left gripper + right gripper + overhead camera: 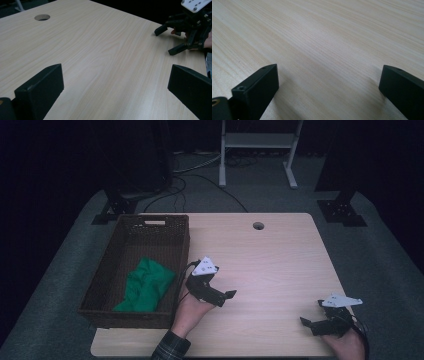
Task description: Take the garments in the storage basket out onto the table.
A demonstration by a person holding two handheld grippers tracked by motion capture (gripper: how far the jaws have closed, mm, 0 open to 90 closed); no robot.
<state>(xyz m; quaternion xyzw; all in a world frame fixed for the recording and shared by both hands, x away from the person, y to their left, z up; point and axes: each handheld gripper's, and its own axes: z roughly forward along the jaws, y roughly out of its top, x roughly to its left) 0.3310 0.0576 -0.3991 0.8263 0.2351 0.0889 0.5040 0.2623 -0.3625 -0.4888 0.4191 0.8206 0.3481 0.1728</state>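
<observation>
Green cloth (146,285) lying crumpled in basket (131,233), long way running near to far. Left gripper (220,296) just right of basket, much nearer cloth, jaws spread wide, empty. Right gripper (314,321) far off at table (280,255) corner, jaws spread, empty. Probably left's job.

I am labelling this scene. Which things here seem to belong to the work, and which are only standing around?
Probably part of the work:
green cloth lying in the wicker basket
left gripper, open
right gripper, open

Only around:
table
white stand
floor cables
</observation>
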